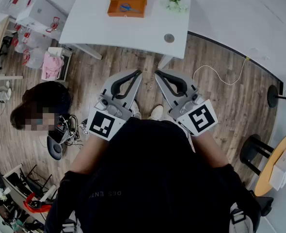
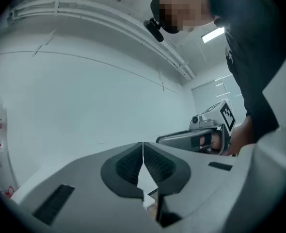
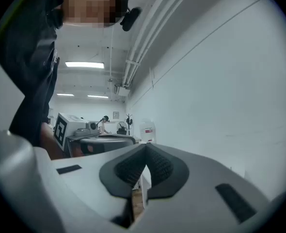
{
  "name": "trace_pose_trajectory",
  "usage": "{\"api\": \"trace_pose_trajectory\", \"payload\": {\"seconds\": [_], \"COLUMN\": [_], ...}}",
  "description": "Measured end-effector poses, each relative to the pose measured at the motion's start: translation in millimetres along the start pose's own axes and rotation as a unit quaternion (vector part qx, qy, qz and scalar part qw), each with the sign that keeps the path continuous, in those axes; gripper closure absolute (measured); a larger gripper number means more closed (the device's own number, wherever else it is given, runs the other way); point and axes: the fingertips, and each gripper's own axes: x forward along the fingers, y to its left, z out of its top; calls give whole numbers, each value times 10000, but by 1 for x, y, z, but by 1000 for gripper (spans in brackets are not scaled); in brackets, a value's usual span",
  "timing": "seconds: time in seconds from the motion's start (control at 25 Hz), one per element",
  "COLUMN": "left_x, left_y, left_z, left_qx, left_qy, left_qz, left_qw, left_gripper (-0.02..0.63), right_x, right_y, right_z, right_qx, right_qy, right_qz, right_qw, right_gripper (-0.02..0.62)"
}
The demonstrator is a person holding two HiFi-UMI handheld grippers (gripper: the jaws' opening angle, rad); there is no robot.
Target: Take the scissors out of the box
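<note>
An orange box [image 1: 128,1] sits on the white table [image 1: 99,23] at the far edge of the head view, its drawer pulled out. Blue-handled scissors [image 1: 126,7] lie inside the drawer. My left gripper [image 1: 138,72] and right gripper [image 1: 157,73] hang side by side over the wooden floor, well short of the table, both shut with nothing between the jaws. In the left gripper view the left gripper [image 2: 143,144] points at a white wall, with the right gripper [image 2: 203,135] off to its side. The right gripper [image 3: 145,147] also faces the wall.
A small plant [image 1: 174,3] and a round grey disc [image 1: 169,38] rest on the table. A person [image 1: 43,106] sits at the left beside clutter. A white cable [image 1: 215,74] lies on the floor at right, near a black stool [image 1: 254,149] and a round wooden table [image 1: 278,164].
</note>
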Motion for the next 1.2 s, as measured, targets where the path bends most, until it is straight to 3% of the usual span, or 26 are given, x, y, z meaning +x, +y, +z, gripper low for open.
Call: {"api": "trace_pose_trajectory", "payload": {"seconds": [0.28, 0.6, 0.92, 1.2], "left_x": [-5, -3, -6, -13], "left_y": [-1, -17, -29, -3], "left_z": [0, 1, -1, -6], "left_qx": [-9, 65, 111, 119], "left_qy": [-53, 37, 111, 133], "left_qz": [-22, -2, 292, 391], "left_qw": [10000, 10000, 9994, 9991], "left_gripper": [585, 584, 584, 584], "right_x": [-2, -22, -37, -14], "right_y": [5, 7, 8, 11], "right_z": [-4, 0, -5, -9], "right_qx": [-203, -35, 58, 27], "right_qy": [51, -178, -236, -123], "right_qz": [31, 143, 359, 478], "right_qw": [9998, 9997, 9991, 9988], "right_gripper": [607, 604, 603, 603]}}
